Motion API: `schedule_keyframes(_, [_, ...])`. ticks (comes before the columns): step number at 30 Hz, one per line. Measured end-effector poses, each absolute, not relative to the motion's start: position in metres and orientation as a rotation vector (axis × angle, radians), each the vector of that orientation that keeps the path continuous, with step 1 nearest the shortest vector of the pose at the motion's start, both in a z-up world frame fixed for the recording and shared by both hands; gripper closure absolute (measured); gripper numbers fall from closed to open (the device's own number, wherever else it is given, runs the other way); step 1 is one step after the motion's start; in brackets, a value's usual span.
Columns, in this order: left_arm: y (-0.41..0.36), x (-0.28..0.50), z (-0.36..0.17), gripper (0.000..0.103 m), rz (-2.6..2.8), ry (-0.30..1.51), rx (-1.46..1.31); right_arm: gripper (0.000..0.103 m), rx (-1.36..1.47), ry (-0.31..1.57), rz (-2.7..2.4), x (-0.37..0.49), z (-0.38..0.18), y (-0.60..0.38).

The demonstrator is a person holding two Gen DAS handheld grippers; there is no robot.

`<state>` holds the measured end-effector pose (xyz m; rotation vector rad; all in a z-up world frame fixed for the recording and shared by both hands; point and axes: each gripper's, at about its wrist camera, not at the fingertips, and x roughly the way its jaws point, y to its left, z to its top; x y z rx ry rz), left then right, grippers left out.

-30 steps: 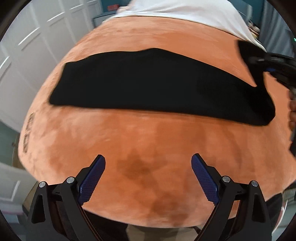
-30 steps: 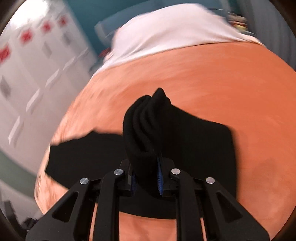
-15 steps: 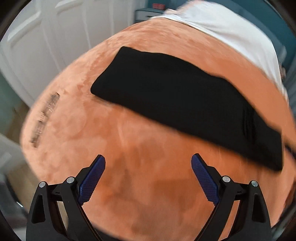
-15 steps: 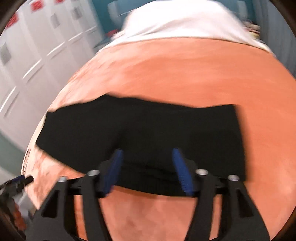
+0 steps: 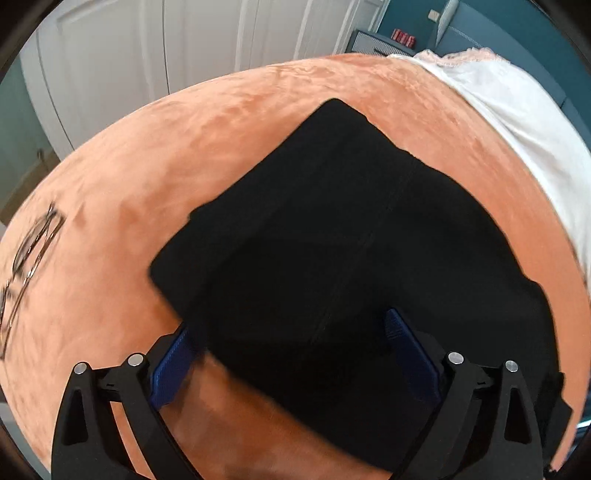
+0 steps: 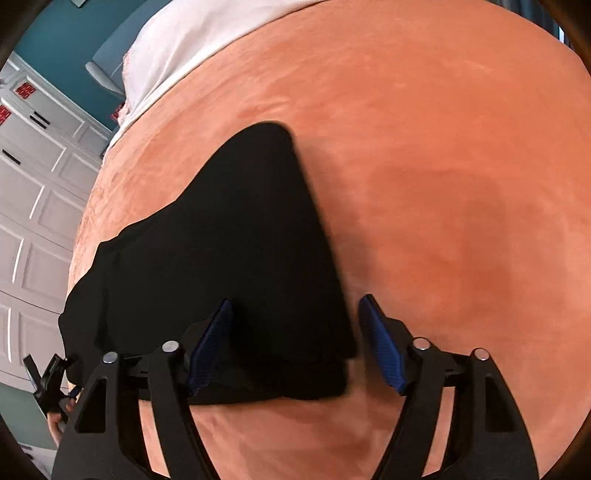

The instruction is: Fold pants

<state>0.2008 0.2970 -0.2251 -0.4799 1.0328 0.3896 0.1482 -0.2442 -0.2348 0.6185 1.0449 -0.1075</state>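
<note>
Both hand-held grippers poised over the black pants (image 5: 351, 251), which lie as a long folded band on the orange blanket (image 5: 155, 177) that covers the bed

Nearest the pants' one end, the left gripper (image 5: 291, 343) has its blue-padded fingers (image 5: 171, 363) spread wide, one on each side of the cloth; the near edge of the pants lies between them, and nothing is pinched. Whether the pads touch the fabric cannot be told. The spread stance suits a span that takes in the full width of the band before a closing grasp

At the pants' other end, the right gripper (image 6: 295, 343) is likewise released, its fingers (image 6: 382, 350) straddling the near corner of the pants (image 6: 229, 258), where a doubled layer shows as a stepped edge. One pad lies over the black cloth, the other over bare blanket just beside the pants' side edge

Taken together, the pose suggests that each end is about to be gripped so one end may be carried over the other; this is a judgement only

Beyond the pants, the blanket runs on to a white sheet (image 5: 517, 114) at the bed's far end. To the side of the pants, a pair of eyeglasses (image 5: 29, 258) rests on the blanket, well apart. Farthest off stand white panelled doors (image 5: 147, 55) and a teal wall (image 6: 55, 33)
</note>
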Motion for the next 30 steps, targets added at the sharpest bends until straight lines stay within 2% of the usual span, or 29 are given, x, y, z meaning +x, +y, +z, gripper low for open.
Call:
schedule_keyframes(2, [0.301, 0.211, -0.225, 0.008, 0.402, 1.011, -0.515, 0.037, 0.621, 1.033, -0.087, 0.159, -0.237, -0.230])
schedule_keyframes(3, [0.304, 0.214, -0.224, 0.012, 0.399, 1.003, -0.539, 0.045, 0.632, 1.034, -0.094, 0.162, -0.239, -0.228])
schedule_keyframes(4, [0.306, 0.216, -0.223, 0.019, 0.400, 0.997, -0.558, 0.062, 0.638, 1.034, -0.099, 0.165, -0.239, -0.226])
schedule_keyframes(5, [0.309, 0.219, -0.220, 0.039, 0.393, 0.991, -0.580, 0.070, 0.665, 1.032, -0.094, 0.166, -0.237, -0.228])
schedule_keyframes(6, [0.311, 0.221, -0.217, 0.075, 0.374, 0.992, -0.597, 0.075, 0.698, 1.031, -0.083, 0.166, -0.234, -0.227])
schedule_keyframes(7, [0.313, 0.224, -0.212, 0.083, 0.319, 1.004, -0.639, 0.077, 0.723, 1.030, -0.086, 0.167, -0.231, -0.228])
schedule_keyframes(9, [0.314, 0.225, -0.198, 0.086, 0.309, 1.013, -0.654, 0.083, 0.728, 1.026, -0.081, 0.166, -0.218, -0.227])
schedule_keyframes(12, [0.305, 0.218, -0.165, 0.086, 0.271, 1.011, -0.626, 0.086, 0.737, 1.010, -0.052, 0.164, -0.190, -0.229])
schedule_keyframes(17, [0.279, 0.180, -0.121, 0.086, 0.197, 1.055, -0.577, 0.087, 0.694, 1.001, -0.020, 0.125, -0.139, -0.259])
schedule_keyframes(22, [0.229, 0.127, -0.124, 0.085, 0.090, 1.144, -0.491, 0.087, 0.682, 1.037, -0.137, 0.050, -0.126, -0.320])
schedule_keyframes(25, [0.192, 0.103, -0.158, 0.083, 0.116, 1.218, -0.367, 0.086, 0.683, 1.107, -0.218, 0.008, -0.159, -0.354])
schedule_keyframes(26, [0.182, 0.099, -0.177, 0.082, 0.159, 1.257, -0.308, 0.085, 0.698, 1.125, -0.233, -0.003, -0.182, -0.364])
schedule_keyframes(28, [0.179, 0.091, -0.197, 0.075, 0.225, 1.277, -0.271, 0.073, 0.731, 1.181, -0.225, -0.016, -0.229, -0.373])
schedule_keyframes(29, [0.184, 0.087, -0.197, 0.072, 0.233, 1.260, -0.294, 0.071, 0.781, 1.127, -0.224, -0.024, -0.230, -0.378])
schedule_keyframes(30, [0.190, 0.086, -0.193, 0.070, 0.231, 1.247, -0.323, 0.063, 0.803, 1.107, -0.238, -0.029, -0.224, -0.379])
